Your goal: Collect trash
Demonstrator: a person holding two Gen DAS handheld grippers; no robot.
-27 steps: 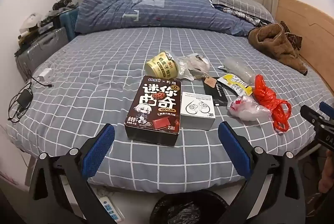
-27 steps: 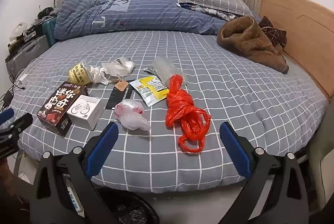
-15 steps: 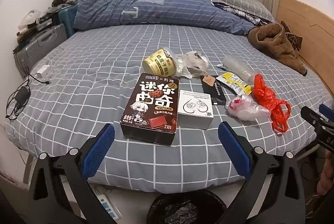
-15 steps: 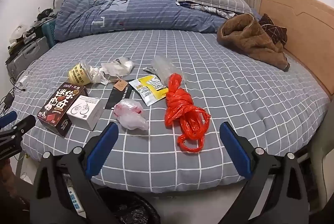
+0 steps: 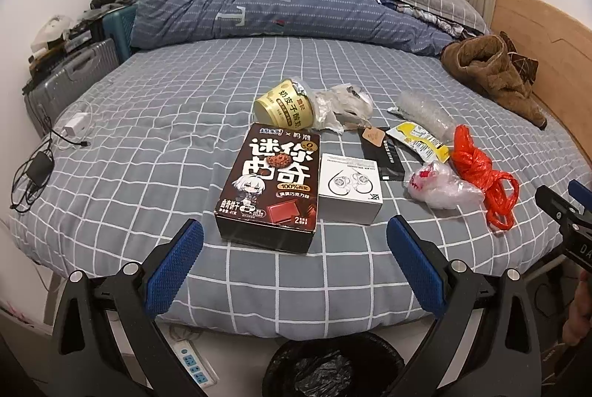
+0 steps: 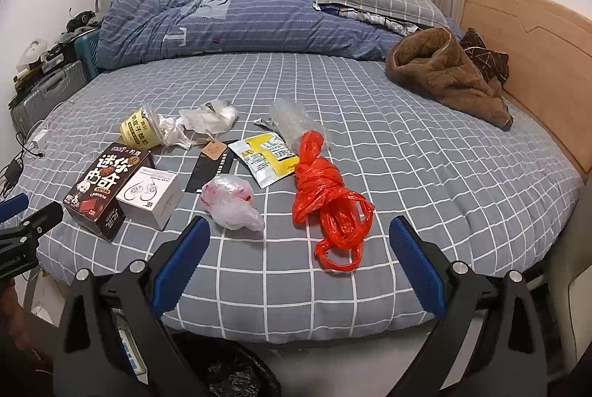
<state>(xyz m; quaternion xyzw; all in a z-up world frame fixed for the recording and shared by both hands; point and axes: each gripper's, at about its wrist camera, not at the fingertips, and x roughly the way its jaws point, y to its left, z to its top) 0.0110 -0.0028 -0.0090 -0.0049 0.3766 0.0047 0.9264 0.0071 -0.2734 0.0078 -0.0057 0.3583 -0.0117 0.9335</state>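
Left gripper (image 5: 295, 260): fingers wide apart, holding nothing, above the bed edge near the brown cookie box (image 5: 272, 188)
Right gripper (image 6: 299, 262): also spread, empty, near the orange bag (image 6: 327, 199)
Trash: lies together on the checked bed (image 6: 425, 175) (box touches the white box (image 5: 350, 188))
Bin (image 5: 335, 365): on floor below

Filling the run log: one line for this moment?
left gripper: open, empty | right gripper: open, empty | trash on bed | bin below

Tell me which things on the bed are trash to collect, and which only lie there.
Trash: cookie box, white box, yellow cup, yellow sachet, red bag, white bag.
Not trash: brown blanket, charger, duvet.
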